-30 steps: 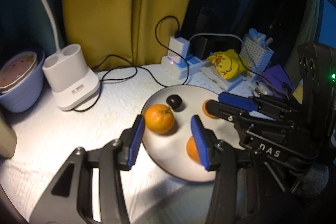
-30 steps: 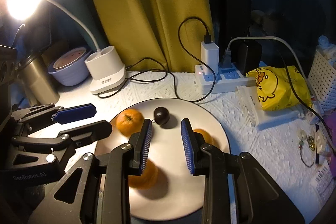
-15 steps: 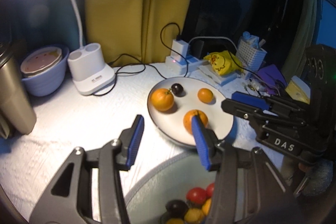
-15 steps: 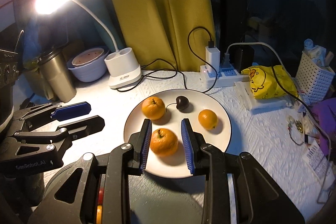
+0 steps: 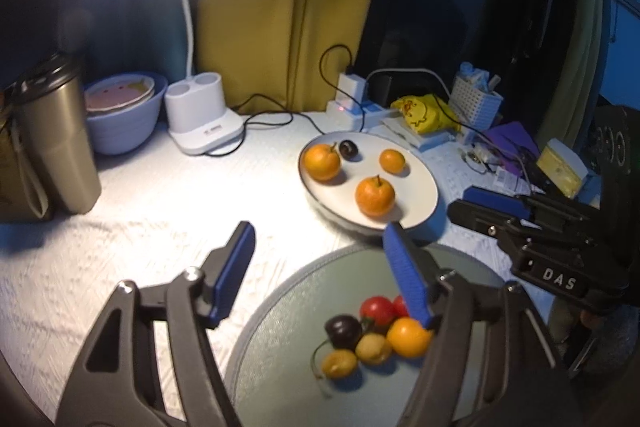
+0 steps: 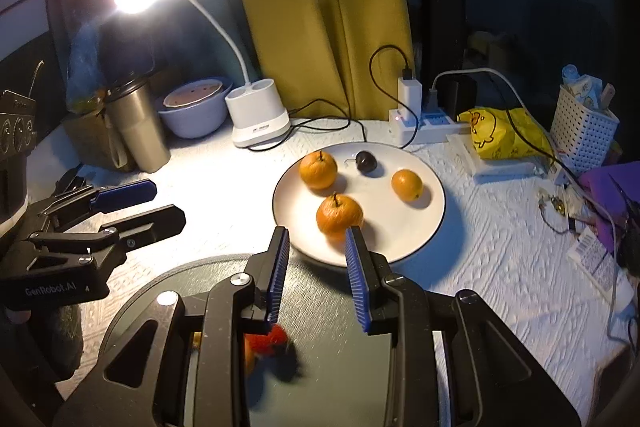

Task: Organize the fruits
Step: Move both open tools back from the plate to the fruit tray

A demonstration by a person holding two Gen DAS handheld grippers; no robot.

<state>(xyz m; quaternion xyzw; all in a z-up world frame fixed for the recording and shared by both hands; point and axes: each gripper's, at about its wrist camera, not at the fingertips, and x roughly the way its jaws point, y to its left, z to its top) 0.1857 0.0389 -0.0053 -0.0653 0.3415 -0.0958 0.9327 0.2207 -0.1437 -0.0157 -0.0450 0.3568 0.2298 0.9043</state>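
A white plate (image 5: 416,203) (image 6: 400,243) holds two oranges (image 5: 375,195) (image 6: 339,214), a smaller orange fruit (image 5: 392,161) (image 6: 407,185) and a dark cherry (image 5: 348,149) (image 6: 366,161). A grey-green plate (image 5: 288,367) (image 6: 340,367) nearer me holds small mixed fruits: red tomatoes (image 5: 378,310), a dark cherry (image 5: 342,331), yellow and orange ones (image 5: 408,337). My left gripper (image 5: 320,255) is open and empty above that plate's far edge. My right gripper (image 6: 316,259) is open and empty between the two plates.
A white desk lamp base (image 5: 202,119) (image 6: 260,119), a steel tumbler (image 5: 56,143) (image 6: 138,131) and stacked bowls (image 5: 124,115) stand at the back left. A power strip with cables (image 6: 424,119), a yellow bag (image 6: 500,135) and a white basket (image 6: 584,131) are at the back right.
Both grippers have pulled back and up from the white plate. The grey-green plate with small fruits has come into view below them. The fruits on the white plate have not moved.
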